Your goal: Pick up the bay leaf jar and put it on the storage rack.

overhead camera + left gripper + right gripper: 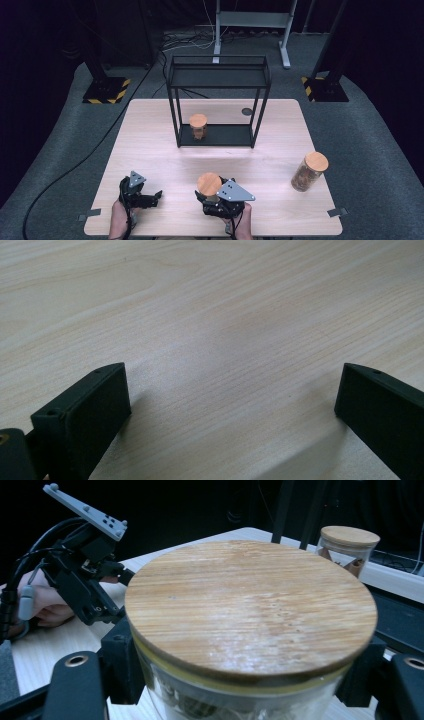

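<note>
high view: right gripper [216,197] clamps jar [209,186] near table [150,130] front edge, probably bound for rack [218,97] | left gripper view: left gripper [230,405] spread, idle over bare wood | right gripper view: jaws hug glass under lid [250,602], a secure carry.

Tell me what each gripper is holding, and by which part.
The right gripper holds a glass jar with a wooden lid, clamped on its glass body just under the lid. The left gripper is open over bare table, holding nothing.

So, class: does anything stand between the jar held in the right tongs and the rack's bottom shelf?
Bare wooden table lies between the wooden-lidded glass jar and the black metal rack; another jar occupies the shelf's left part.
</note>
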Available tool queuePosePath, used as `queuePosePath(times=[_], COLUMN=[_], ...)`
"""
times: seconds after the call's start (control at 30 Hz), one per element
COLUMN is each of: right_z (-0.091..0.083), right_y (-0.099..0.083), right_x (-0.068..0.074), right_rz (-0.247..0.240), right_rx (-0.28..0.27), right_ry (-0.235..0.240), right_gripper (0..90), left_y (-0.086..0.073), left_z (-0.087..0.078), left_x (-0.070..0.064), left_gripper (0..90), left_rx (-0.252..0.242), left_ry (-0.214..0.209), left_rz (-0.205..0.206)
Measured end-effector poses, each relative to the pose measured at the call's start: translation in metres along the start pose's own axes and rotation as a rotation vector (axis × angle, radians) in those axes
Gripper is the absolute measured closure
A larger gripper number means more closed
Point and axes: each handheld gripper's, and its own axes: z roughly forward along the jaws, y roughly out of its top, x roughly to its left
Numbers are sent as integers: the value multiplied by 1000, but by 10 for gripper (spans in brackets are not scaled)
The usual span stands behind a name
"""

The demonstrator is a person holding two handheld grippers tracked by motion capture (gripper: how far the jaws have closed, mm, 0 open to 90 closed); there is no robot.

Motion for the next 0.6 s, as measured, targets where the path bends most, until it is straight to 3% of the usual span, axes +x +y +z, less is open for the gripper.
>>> queuePosePath(times=[0.6], right_z=[-1], right_y=[-1], right_x=[-12], right_rz=[17], right_rx=[-2], right_ry=[-46], right_gripper=[250], left_y=[0], left_z=[0], left_x=[0], left_gripper=[7], left_rx=[0], left_ry=[-2], left_rz=[1])
